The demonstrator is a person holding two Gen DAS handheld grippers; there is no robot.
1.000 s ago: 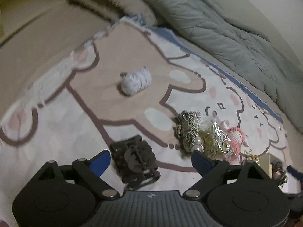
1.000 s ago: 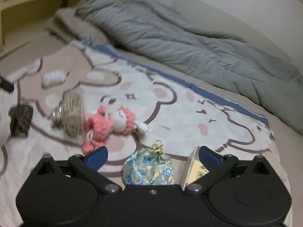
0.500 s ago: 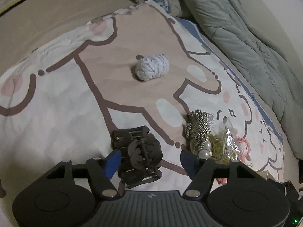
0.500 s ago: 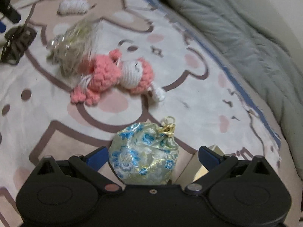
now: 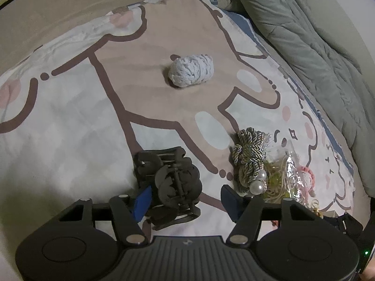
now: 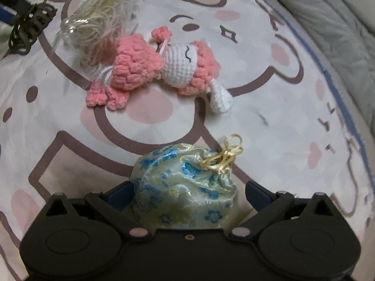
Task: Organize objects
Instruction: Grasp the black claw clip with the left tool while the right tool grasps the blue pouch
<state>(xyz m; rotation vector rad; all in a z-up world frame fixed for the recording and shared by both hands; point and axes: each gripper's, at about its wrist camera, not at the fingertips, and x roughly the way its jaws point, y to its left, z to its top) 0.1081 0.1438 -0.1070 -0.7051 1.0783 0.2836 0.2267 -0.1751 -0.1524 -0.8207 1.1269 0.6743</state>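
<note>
Bedding fills both views: a cartoon-print blanket [image 5: 70, 121] spread flat as the work surface, with a grey quilt [image 5: 311, 44] bunched along its far edge. Left gripper [image 5: 186, 197]: fingers spread, straddling a black claw hair clip [image 5: 168, 182] that lies on the blanket; the left blue pad [image 5: 141, 202] is at the clip's side, though contact cannot be confirmed, and the right pad stands clear, so nothing is clamped yet. The straddle suggests a grasp being lined up. Right gripper [image 6: 187, 193]: fingers likewise spread around a brocade drawstring pouch [image 6: 185, 189] with blue flowers and a gold cord, which sits deep between them; neither pad visibly presses the fabric. Surroundings, relative to the hair clip: a white-and-blue yarn bundle [image 5: 191, 73] lies well beyond it; a knotted gold-grey cord with pearl beads [image 5: 250, 161] lies just to its right, touching a clear bag of pale thread [image 5: 283, 178]. In the right wrist view a pink-and-white crocheted doll [image 6: 154, 70] rests against that bag, beyond the pouch. Obstruction: the pearl cord sits close to the left gripper's right finger and could probably snag as it shuts; the pouch has open blanket around it.
</note>
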